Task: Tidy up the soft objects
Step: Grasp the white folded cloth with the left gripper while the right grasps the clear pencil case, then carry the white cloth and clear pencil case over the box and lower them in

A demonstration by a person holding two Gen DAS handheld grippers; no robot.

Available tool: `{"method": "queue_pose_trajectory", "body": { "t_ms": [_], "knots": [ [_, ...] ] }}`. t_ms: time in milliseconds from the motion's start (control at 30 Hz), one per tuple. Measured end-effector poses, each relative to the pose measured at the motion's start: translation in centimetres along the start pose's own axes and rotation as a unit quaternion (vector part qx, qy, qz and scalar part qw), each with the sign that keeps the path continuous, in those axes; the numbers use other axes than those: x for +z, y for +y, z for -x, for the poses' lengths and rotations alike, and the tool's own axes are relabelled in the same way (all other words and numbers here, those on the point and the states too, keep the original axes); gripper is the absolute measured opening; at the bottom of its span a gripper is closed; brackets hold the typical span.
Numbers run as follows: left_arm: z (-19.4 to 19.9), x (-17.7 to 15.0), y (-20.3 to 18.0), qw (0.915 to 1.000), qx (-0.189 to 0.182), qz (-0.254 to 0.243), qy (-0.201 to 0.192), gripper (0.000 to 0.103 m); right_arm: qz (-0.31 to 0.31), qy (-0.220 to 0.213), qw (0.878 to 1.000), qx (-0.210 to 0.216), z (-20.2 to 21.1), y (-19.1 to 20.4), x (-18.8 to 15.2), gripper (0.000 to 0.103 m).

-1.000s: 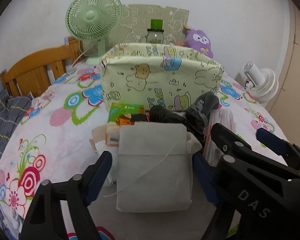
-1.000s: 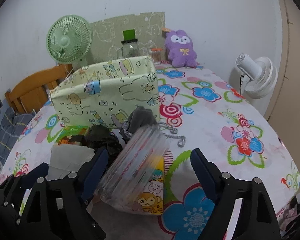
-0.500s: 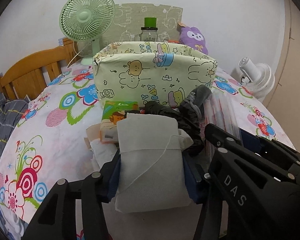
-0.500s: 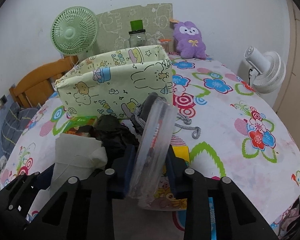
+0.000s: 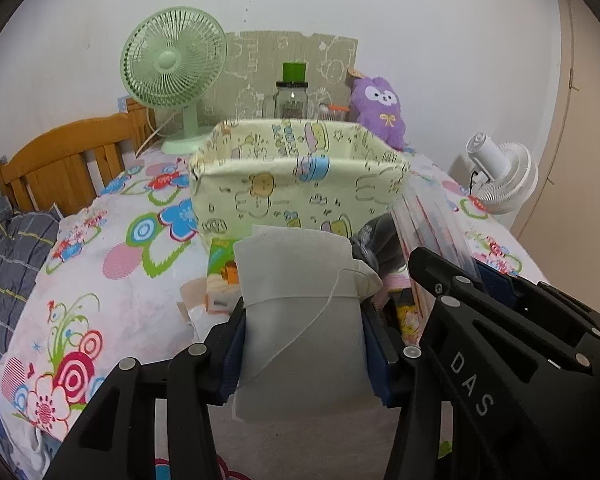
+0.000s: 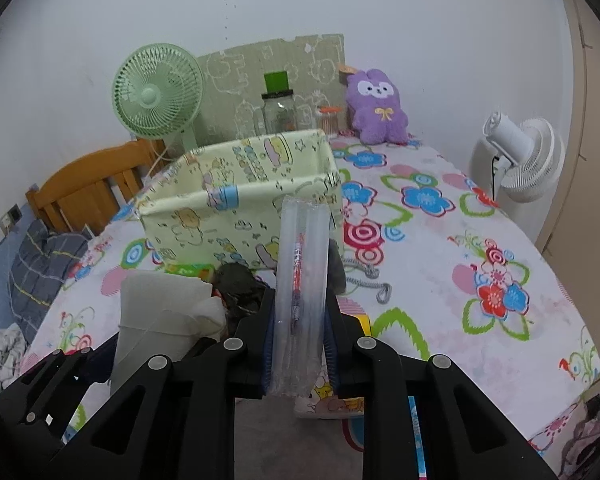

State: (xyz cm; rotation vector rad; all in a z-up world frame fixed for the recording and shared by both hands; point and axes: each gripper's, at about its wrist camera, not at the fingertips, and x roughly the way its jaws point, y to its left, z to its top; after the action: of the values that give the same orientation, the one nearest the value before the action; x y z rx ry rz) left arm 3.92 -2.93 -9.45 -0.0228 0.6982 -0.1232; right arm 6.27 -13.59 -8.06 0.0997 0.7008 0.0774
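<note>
Your left gripper (image 5: 304, 344) is clamped on a matte white fabric pouch (image 5: 300, 300) with a loose thread; your right gripper (image 6: 298, 344) pinches a clear, crinkly plastic packet (image 6: 300, 280) standing on edge. Both are held above the flower-print tablecloth (image 6: 440, 248), just in front of the soft pale-green cartoon bin (image 6: 236, 208). Dark clothes (image 6: 240, 284) lie between them. Green fan (image 5: 174, 66), purple plush (image 6: 376, 108), white fan (image 6: 524, 156) at the back by the wall. Only the left view shows a green carton (image 5: 222, 268) beside the pouch.

Closed left gripper (image 5: 304, 344) on white pouch (image 5: 300, 312), right gripper (image 6: 298, 346) on clear packet (image 6: 300, 280); lifted both.
</note>
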Motion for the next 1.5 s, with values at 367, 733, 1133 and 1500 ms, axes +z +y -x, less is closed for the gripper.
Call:
{"method": "queue_pose_trajectory", "body": {
  "t_ms": [367,733,1133,1500],
  "knots": [
    [2.5,2.3,-0.5,0.9995,0.003,-0.011,-0.03,0.053,0.0,-0.029,1.0,0.002,2.9,0.4,2.3,0.024],
    [4.2,4.8,-0.6,0.9983,-0.003,-0.015,-0.056,0.053,0.002,-0.053,0.999,0.005,4.9,0.8,4.9,0.024],
    [4.0,7.1,-0.3,0.9973,0.001,-0.015,-0.072,0.053,0.004,-0.064,0.998,0.01,4.6,1.3,7.5,0.024],
    [2.4,9.0,0.1,0.9971,0.002,-0.014,-0.074,0.053,0.008,-0.066,0.998,0.012,2.4,1.5,9.7,0.024]
  ]
}}
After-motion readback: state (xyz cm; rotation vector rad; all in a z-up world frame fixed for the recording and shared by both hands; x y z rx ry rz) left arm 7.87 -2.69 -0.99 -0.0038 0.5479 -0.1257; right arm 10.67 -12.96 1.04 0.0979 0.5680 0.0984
